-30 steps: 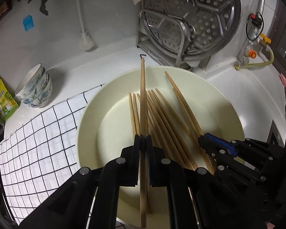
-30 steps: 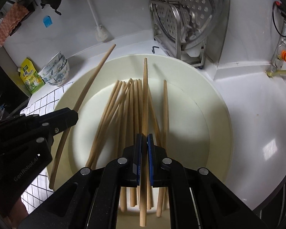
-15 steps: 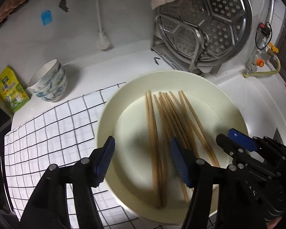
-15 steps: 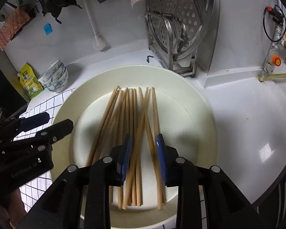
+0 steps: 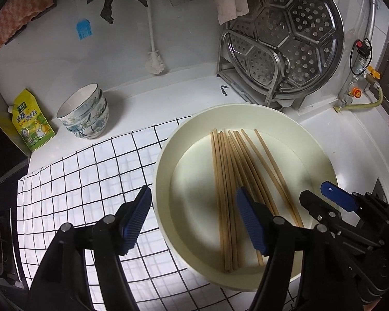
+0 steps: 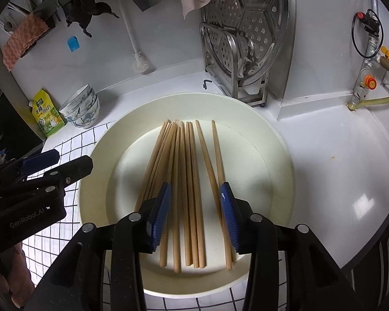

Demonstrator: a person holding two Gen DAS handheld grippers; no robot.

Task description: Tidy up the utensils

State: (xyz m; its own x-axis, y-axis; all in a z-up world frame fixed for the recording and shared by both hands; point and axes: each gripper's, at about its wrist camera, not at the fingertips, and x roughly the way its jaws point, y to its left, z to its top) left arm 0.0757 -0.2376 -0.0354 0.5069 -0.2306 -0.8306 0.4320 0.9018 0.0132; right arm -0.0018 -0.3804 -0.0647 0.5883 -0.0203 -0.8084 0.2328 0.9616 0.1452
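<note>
Several wooden chopsticks (image 5: 228, 181) lie side by side in a cream round basin (image 5: 163, 150); they also show in the right wrist view (image 6: 186, 176) inside the same basin (image 6: 280, 150). My left gripper (image 5: 194, 217) is open and empty above the basin's near left rim. My right gripper (image 6: 194, 212) is open and empty above the near ends of the chopsticks. Each gripper shows in the other's view, the right one (image 5: 332, 202) and the left one (image 6: 54, 163).
A checked cloth (image 5: 77, 181) lies under and left of the basin. Stacked bowls (image 5: 85, 114) and a yellow pouch (image 5: 31, 121) stand at the back left. A steel rack with a steamer tray (image 5: 280, 39) stands behind. A gas valve and hose (image 5: 360, 96) are at the right.
Both grippers were each shut on one chopstick; they opened, the chopsticks now lie in the basin, and both grippers drew back and up.
</note>
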